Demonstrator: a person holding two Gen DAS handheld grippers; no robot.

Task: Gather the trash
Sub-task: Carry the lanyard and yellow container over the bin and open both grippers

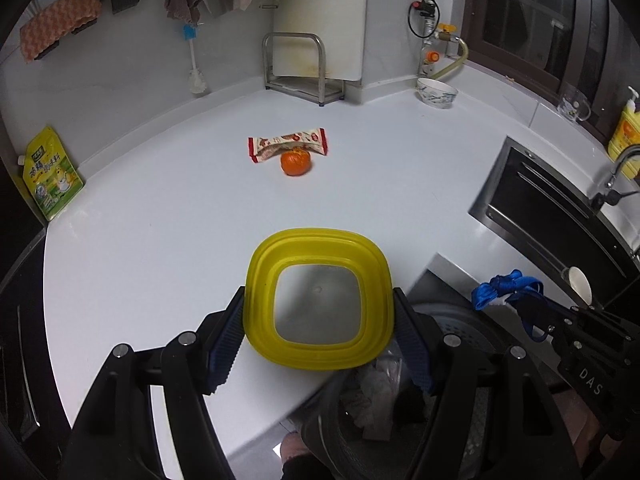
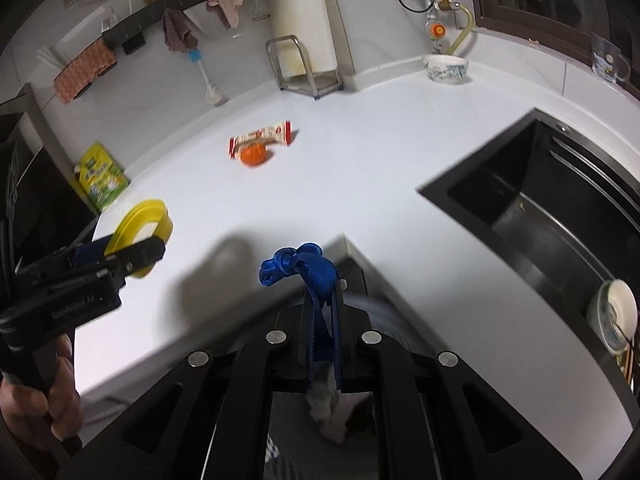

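Note:
My left gripper point(image 1: 319, 340) is shut on a yellow square lid point(image 1: 318, 300) and holds it over the counter's front edge, above a grey trash bin point(image 1: 452, 320) with crumpled paper point(image 1: 372, 400) inside. The lid also shows in the right wrist view point(image 2: 140, 232). My right gripper point(image 2: 322, 320) is shut on a knotted blue strap point(image 2: 304, 272), also seen in the left wrist view point(image 1: 504, 286). A red-and-white snack wrapper point(image 1: 288, 145) and an orange mandarin point(image 1: 296, 163) lie together mid-counter; they also show in the right wrist view, wrapper point(image 2: 260, 135), mandarin point(image 2: 253, 154).
A black sink point(image 2: 540, 208) is at the right with a cup point(image 2: 616, 316) in it. A patterned bowl point(image 1: 436, 93), a metal rack point(image 1: 300, 68), a dish brush point(image 1: 196, 76) and a green-yellow pouch point(image 1: 52, 176) stand along the back wall. A yellow soap bottle point(image 1: 626, 136) stands by the faucet.

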